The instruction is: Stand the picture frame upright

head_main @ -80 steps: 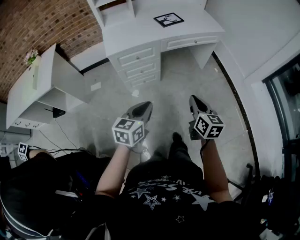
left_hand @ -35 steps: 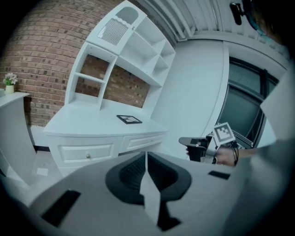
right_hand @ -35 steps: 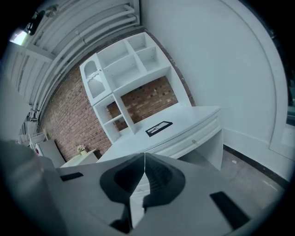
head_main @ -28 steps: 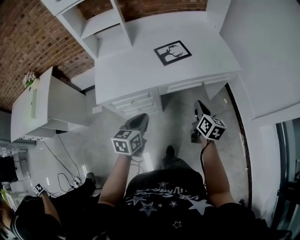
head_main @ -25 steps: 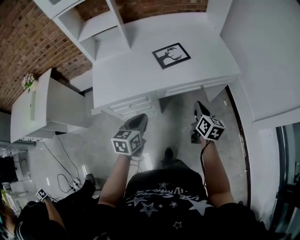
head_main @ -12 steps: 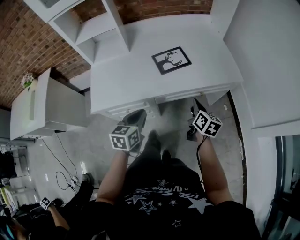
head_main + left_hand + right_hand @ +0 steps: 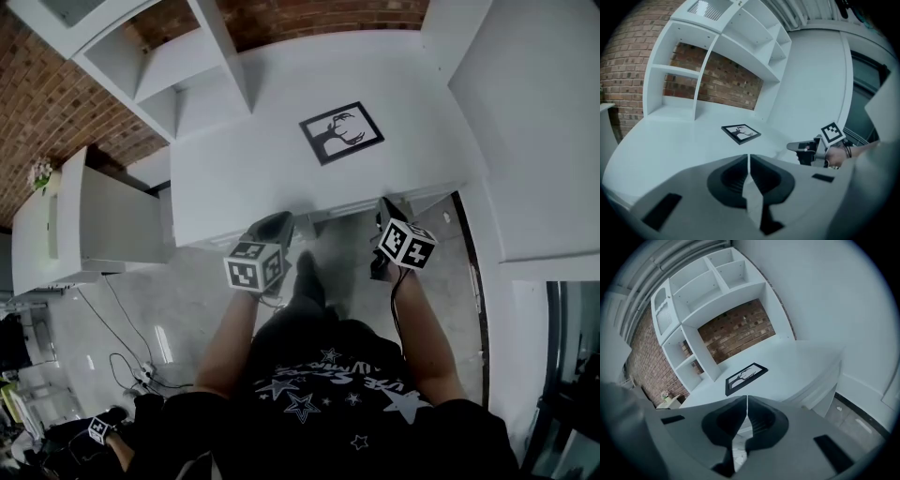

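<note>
Seen from above, the person's bare forearms run forward side by side from bent elbows, carrying the left gripper (image 7: pixel 277 223) and the right gripper (image 7: pixel 384 208) up to the front edge of a white desk (image 7: pixel 234 178), both noses aimed across its top and the black-and-white marker cubes riding on the upper side near the wrists. Each pair of tongs is clenched on nothing: in both gripper views the two jaws meet along a thin vertical seam, with only bare desk beyond. The picture frame (image 7: pixel 341 132) lies flat and face up on the desk top, well ahead of both grippers and apart from them, turned at a slight angle to the desk's edge and sitting closer to the right gripper's line than to the left's. It is a thin, flat rectangle with a narrow black border around a white sheet printed with a black, branching silhouette (it reads as a tree). The grippers are smooth grey moulded shells, their inner hollows dark and ribbed. The desk is a smooth, matt white slab with rounded front corners; open white box shelving (image 7: pixel 178 75) rises from its back left, and rough red-brown brick wall (image 7: pixel 66 103) shows behind and through the shelves. Pale, glossy floor tiles (image 7: pixel 187 291) lie below, and the person's dark shirt (image 7: pixel 328 394) carries a pattern of pale stars.
</note>
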`<state>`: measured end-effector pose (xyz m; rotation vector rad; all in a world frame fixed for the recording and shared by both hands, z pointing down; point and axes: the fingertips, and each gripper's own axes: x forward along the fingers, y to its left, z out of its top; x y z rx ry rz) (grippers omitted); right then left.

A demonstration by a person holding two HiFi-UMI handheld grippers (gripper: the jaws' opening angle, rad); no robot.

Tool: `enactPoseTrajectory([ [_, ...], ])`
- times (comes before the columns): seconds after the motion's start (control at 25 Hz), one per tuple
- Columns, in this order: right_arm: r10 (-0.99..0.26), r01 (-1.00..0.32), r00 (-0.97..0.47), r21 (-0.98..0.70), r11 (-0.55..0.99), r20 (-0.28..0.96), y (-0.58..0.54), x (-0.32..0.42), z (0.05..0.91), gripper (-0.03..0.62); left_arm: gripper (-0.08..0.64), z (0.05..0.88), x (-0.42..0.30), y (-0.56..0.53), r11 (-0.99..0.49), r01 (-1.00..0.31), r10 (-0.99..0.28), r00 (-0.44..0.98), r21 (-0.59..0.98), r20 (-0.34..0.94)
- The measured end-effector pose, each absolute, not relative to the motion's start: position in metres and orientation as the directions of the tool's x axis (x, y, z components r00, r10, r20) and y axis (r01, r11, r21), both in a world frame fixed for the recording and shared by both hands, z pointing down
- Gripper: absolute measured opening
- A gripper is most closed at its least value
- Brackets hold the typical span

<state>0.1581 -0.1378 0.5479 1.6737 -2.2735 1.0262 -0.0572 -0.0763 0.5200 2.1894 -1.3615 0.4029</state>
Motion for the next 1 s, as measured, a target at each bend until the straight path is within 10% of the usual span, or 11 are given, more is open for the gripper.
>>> enactPoseTrajectory([
  [1.0,-0.674,-0.887,-0.288,-0.455,-0.08,0.68,-0.261,0.094,0.59,0.017,0.026,0.549,-0.1,-0.218,-0.42,-0.837,-0.627,0.548,0.351,0.554],
])
